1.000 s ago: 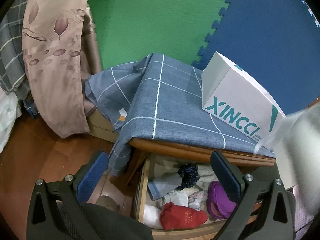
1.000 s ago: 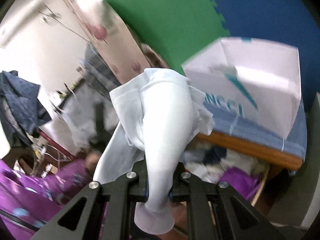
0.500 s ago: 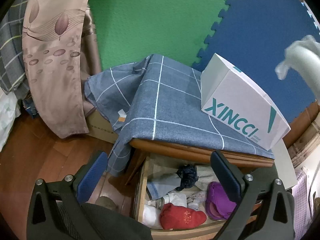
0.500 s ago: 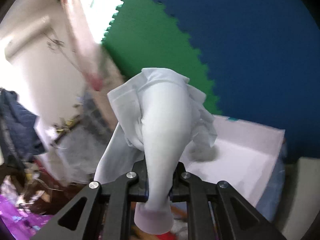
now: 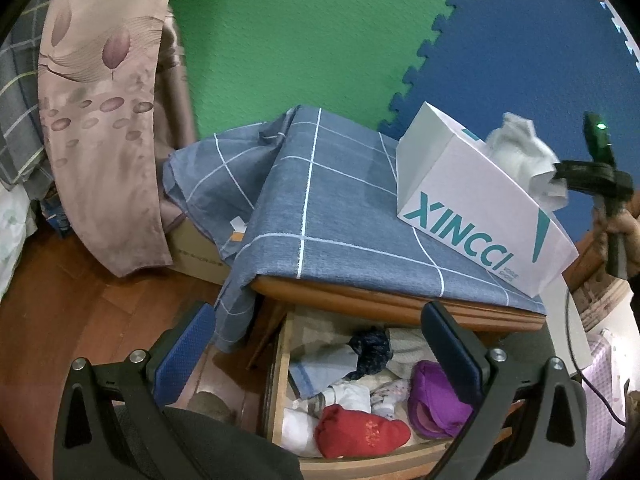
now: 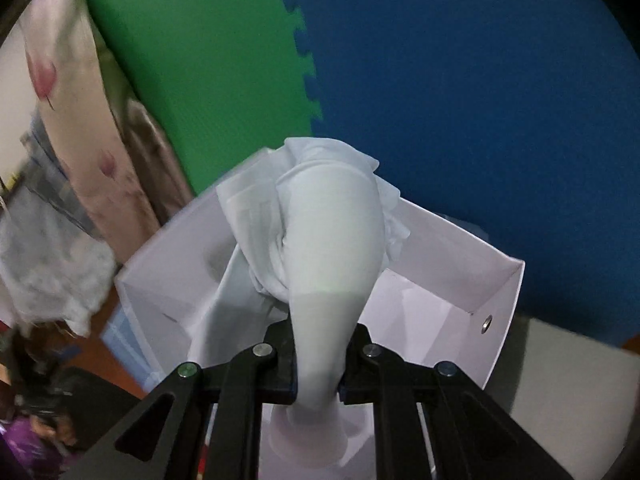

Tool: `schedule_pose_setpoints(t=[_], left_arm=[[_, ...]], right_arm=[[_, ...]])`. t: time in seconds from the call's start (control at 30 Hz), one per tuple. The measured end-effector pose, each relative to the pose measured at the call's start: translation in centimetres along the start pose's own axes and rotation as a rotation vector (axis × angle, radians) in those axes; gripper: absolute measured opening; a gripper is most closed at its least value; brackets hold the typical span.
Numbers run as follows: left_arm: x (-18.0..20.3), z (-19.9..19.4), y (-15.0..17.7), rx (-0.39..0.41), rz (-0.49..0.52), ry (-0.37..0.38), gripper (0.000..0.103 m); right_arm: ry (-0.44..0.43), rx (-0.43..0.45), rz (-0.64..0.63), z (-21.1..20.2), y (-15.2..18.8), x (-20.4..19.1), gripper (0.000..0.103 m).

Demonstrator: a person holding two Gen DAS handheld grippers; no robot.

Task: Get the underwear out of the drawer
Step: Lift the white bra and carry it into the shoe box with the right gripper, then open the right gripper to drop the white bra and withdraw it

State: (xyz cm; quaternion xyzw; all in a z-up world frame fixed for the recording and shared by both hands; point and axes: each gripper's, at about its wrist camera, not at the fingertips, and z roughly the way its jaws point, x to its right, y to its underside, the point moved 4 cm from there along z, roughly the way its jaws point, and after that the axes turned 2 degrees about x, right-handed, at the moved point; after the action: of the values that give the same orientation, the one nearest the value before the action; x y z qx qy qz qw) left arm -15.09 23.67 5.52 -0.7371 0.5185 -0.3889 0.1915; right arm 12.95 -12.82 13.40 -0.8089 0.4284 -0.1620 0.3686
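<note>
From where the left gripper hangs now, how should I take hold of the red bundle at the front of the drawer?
Grip the red bundle across its rounded, humped left end, coming straight down from above. It lies on top of the pile by the drawer's front rail, long axis left to right, nothing over it. The left gripper is open. I'd close front to back, to avoid snagging the white piece and purple item beside it.

The right gripper [image 6: 318, 364] is held angled downward, jaws clamped tight. The left gripper [image 5: 316, 356] is held angled downward, jaws parted wide.
</note>
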Motion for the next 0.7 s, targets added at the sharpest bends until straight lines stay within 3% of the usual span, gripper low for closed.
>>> schedule_pose_setpoints(t=[0.27,0.43,0.53,0.63,0.7], left_arm=[[-0.2,0.0,0.1,0.0,-0.01,0.014,0.101],[-0.5,-0.1,0.1,0.002,-0.021,0.023,0.101],[-0.7,-0.1,0.0,0.0,-0.033,0.031,0.101],[-1.0,-0.1,0.0,-0.001,-0.045,0.032,0.101],[-1.1,-0.1,0.0,0.0,-0.046,0.032,0.101]], right_arm=[[0.116,-0.165,-0.125,5.3,0.3,-2.4,0.012],[0.132,-0.217,-0.146,7.3,0.4,-3.1,0.014],[0.142,-0.229,-0.13,7.9,0.2,-3.2,0.029],[0.158,-0.193,-0.124,7.3,-0.2,-3.2,0.055],[0.172,-0.164,-0.129,6.7,-0.2,-3.2,0.06]])
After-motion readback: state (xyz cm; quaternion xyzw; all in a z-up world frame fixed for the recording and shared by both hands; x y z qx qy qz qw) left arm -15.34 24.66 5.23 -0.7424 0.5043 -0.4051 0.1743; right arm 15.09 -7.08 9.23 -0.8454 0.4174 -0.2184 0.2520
